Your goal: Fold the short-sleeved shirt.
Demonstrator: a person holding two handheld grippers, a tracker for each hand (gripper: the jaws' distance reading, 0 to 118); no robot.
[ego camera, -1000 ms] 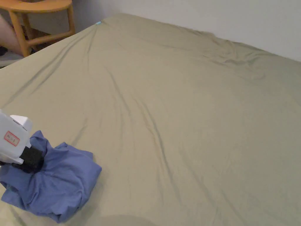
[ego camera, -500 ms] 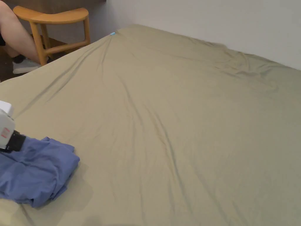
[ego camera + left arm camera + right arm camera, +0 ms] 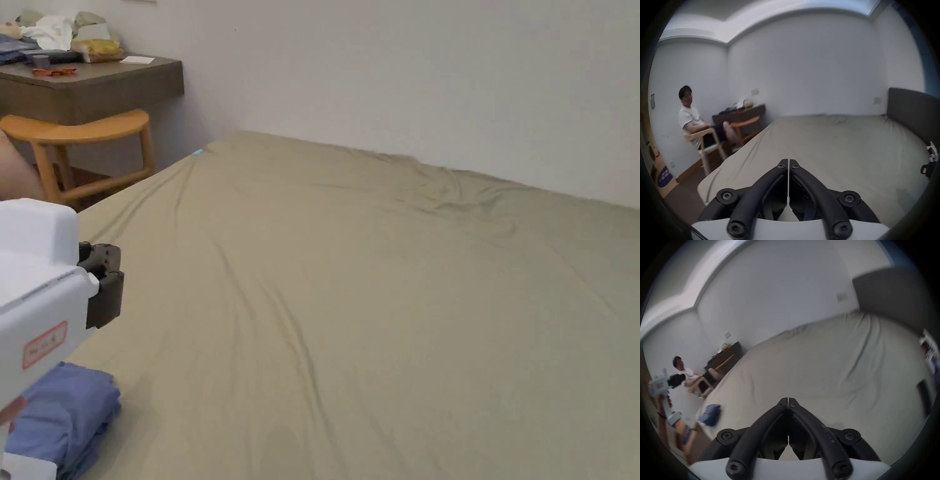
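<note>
The blue short-sleeved shirt (image 3: 69,406) lies bunched in a compact pile on the bed's near left corner, also seen as the blue shirt (image 3: 711,414) in the right gripper view. My left gripper (image 3: 103,284) hovers above it, lifted clear of the cloth. In its own view the left gripper (image 3: 788,160) has its jaws pressed together with nothing between them. My right gripper (image 3: 788,398) is likewise shut and empty, held over the bed to the right of the shirt. From there the left gripper (image 3: 676,380) shows far off at the left, blurred.
An olive sheet covers the wide bed (image 3: 387,300), with shallow creases. A wooden stool (image 3: 81,134) and a cluttered desk (image 3: 94,78) stand beyond the bed's left edge. A person (image 3: 688,116) sits on a chair there. A dark headboard (image 3: 912,113) is on the right.
The left gripper was on the blue shirt a second ago; it has let go and risen above it. The head camera has tilted up, so the shirt sits lower in view.
</note>
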